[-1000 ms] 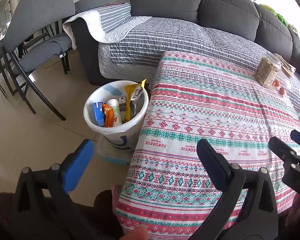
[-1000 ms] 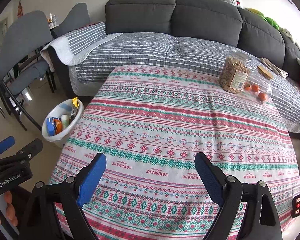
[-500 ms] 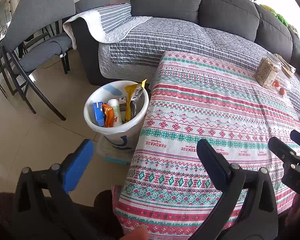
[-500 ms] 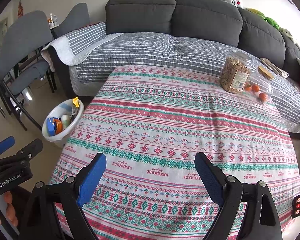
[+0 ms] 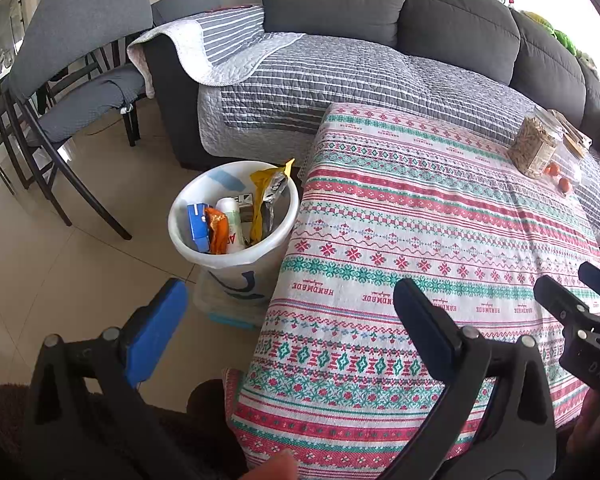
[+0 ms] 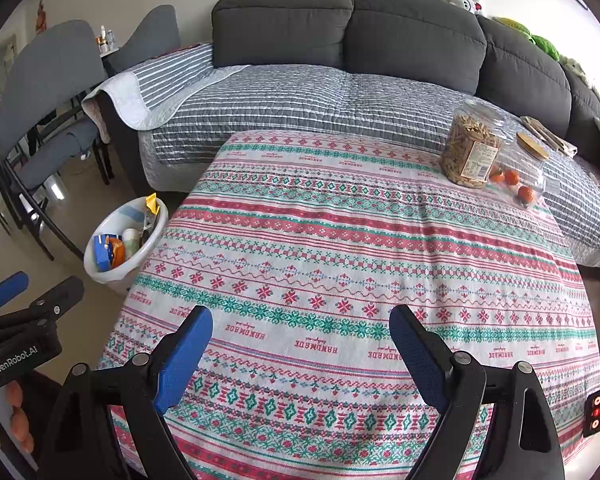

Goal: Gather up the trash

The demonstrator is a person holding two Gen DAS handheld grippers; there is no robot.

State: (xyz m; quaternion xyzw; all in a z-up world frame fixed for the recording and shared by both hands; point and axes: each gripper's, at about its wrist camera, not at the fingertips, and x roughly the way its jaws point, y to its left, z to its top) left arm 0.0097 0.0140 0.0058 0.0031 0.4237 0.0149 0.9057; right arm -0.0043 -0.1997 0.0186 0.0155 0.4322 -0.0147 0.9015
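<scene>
Left wrist view: left tool (image 5: 288,328) jaws wide, nothing between them, hanging over the near-left desk (image 5: 420,208) corner. Bin (image 5: 236,260) sits on the floor just beside the desk's left edge, already holding trash: yellow wrapper (image 5: 266,192), orange wrapper (image 5: 217,232), blue box (image 5: 198,224), white bottle (image 5: 231,224). Right tool visible at far right edge. Right wrist view: right tool (image 6: 302,354) also wide and empty, above the near desk edge. The tablecloth shows no loose trash; only a snack jar (image 6: 470,148) and a clear jar (image 6: 526,174) with orange fruit inside, both at the far-right corner, touching or nearly. Neither looks like trash. Judgement: collection looks essentially done, all visible trash is in the bin. Left: maybe a check of floor and sofa (image 6: 340,92), nothing obvious there.
</scene>
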